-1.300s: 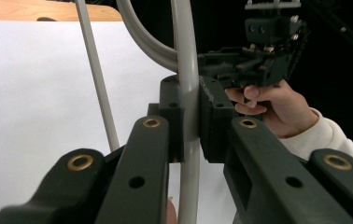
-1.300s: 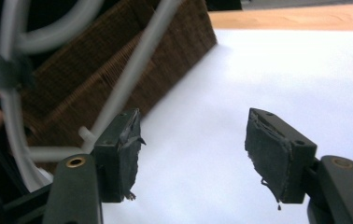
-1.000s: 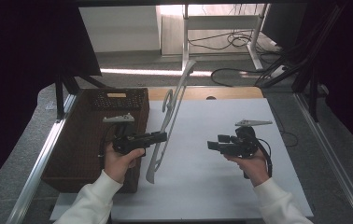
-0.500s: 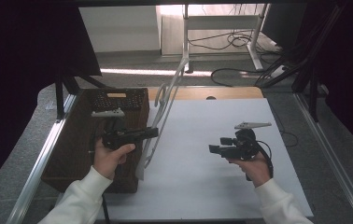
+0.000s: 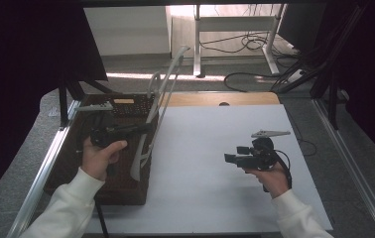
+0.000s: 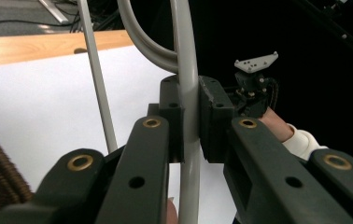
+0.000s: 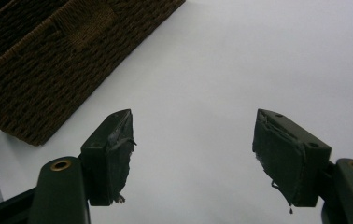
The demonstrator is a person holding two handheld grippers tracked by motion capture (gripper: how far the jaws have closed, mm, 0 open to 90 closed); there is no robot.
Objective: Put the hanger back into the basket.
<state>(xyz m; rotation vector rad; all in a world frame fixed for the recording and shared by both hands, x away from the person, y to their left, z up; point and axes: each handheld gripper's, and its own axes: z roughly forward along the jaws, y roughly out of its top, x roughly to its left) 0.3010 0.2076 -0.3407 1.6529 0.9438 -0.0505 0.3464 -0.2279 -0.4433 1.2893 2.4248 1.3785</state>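
In my left hand, my left claw (image 5: 143, 130) is clamped on a pale grey plastic clothes hanger (image 5: 158, 106). From my left gripper view its two black jaws press on either side of one rounded grey bar of that hanger (image 6: 187, 88), and a thinner grey rod of it runs up just beside, to the left. In the high view the hanger stands nearly upright, tilted, its lower end down by the inner wall of the dark brown woven wicker basket (image 5: 121, 184) and its top rising past the far edge of the white table surface (image 5: 205, 163). My claw holds it over the right side of the basket, which sits at the left edge of the table. My left hand (image 5: 98, 156) wraps the grip, white sleeve trailing to the bottom edge.

My right claw (image 5: 231, 159) hangs above the bare white surface, well apart from the hanger and basket, pointing left toward them. In my right gripper view its jaws stand wide apart with nothing between them (image 7: 193, 154), only white table beneath, and a corner of the basket (image 7: 39, 70) shows at upper left. The pads (image 7: 114, 154) look worn, with frayed edges. My right hand (image 5: 270, 177) holds it steady over the table.
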